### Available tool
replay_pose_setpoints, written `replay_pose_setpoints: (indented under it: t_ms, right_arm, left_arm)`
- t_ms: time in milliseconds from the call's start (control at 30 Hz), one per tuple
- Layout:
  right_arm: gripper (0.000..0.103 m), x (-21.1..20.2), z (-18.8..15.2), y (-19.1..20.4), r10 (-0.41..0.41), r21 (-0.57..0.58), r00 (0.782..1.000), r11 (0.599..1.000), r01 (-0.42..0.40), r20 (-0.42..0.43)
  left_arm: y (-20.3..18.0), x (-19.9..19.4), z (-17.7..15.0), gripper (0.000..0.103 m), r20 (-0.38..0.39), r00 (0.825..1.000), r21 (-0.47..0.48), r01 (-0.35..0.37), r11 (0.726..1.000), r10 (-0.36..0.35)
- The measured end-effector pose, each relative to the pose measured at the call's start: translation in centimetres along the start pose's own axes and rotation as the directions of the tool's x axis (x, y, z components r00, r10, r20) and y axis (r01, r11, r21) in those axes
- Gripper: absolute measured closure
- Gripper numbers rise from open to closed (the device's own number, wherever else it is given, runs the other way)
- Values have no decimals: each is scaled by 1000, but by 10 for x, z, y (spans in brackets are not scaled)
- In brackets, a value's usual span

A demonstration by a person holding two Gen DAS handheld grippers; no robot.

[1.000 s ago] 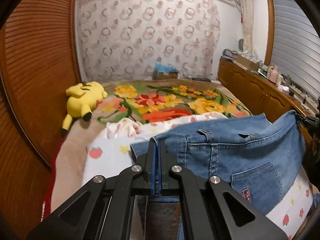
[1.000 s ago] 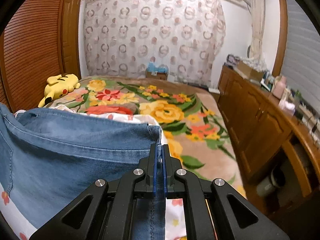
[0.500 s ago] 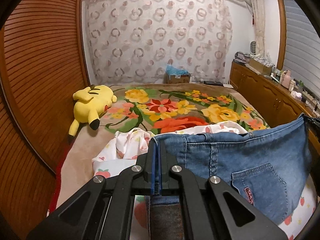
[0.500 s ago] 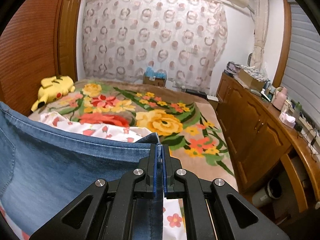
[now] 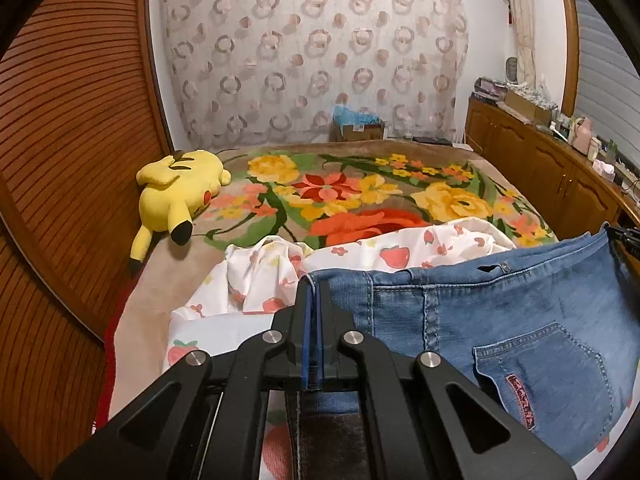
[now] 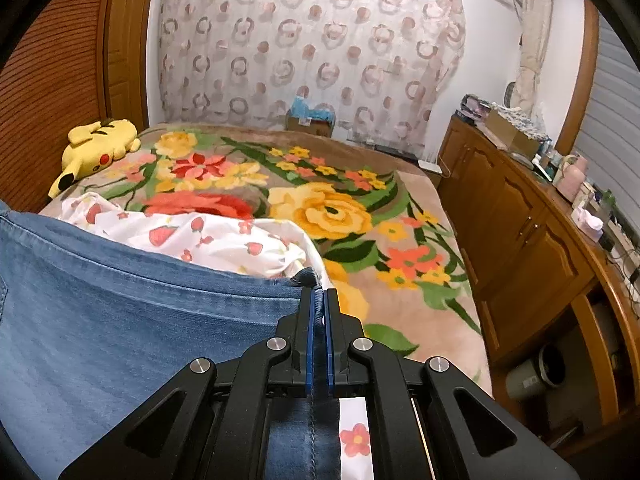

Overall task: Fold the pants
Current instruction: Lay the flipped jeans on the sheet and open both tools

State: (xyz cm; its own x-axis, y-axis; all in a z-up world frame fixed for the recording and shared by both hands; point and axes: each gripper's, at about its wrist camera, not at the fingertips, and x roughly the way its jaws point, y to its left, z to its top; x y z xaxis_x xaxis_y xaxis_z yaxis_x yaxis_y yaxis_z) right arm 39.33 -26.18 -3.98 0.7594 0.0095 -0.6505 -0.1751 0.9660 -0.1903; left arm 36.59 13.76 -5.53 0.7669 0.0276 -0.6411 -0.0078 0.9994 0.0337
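A pair of blue jeans (image 5: 500, 320) hangs stretched by its waistband between my two grippers, above a bed. My left gripper (image 5: 314, 292) is shut on the left end of the waistband. My right gripper (image 6: 319, 300) is shut on the right end; the jeans (image 6: 120, 312) spread to its left. A back pocket (image 5: 548, 368) with a red label faces the left wrist camera. The right gripper's tip shows at the far right of the left wrist view (image 5: 624, 236). The legs hang out of sight.
A white strawberry-print sheet (image 5: 280, 272) lies crumpled under the jeans on a flowered blanket (image 6: 320, 208). A yellow plush toy (image 5: 176, 192) lies at the bed's left by a slatted wooden wall (image 5: 72, 140). Wooden cabinets (image 6: 520, 232) run along the right.
Both grippers have lifted and tilted with the jeans still held taut; more of the far bed and curtain shows, and the waistband sits lower in both views.
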Motion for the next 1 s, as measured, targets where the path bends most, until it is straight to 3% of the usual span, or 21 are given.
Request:
replay_pose_setpoints:
  t_ms: [333, 433, 600, 667, 733, 800, 1000]
  right_arm:
    - [99, -4, 2, -3, 16, 22, 1000, 1000, -17, 6]
    - [99, -9, -1, -3, 28, 35, 999, 999, -28, 16]
    - [96, -27, -4, 2, 50, 37, 997, 998, -52, 52]
    - [96, -33, -7, 4, 58, 38, 996, 997, -60, 64]
    - [95, -40, -9, 7, 70, 37, 995, 997, -73, 76]
    - [92, -47, -11, 8, 83, 36, 993, 996, -86, 87]
    - [83, -71, -27, 14, 141, 38, 984, 989, -145, 110]
  left_arm:
    - [-5, -4, 0, 100, -5, 1000, 12, 4, 1000, -4]
    - [-10, -10, -2, 94, -12, 1000, 29, 0, 1000, 0]
    - [-20, -29, -8, 59, 11, 1000, 55, 27, 998, -27]
    - [-22, -33, -9, 57, 10, 999, 67, 40, 997, -40]
    - [-25, -39, -9, 49, 14, 999, 75, 51, 996, -52]
    - [-28, -45, -11, 27, 21, 996, 69, 80, 994, -82]
    - [-41, -56, -27, 23, 1, 991, 84, 134, 987, -135]
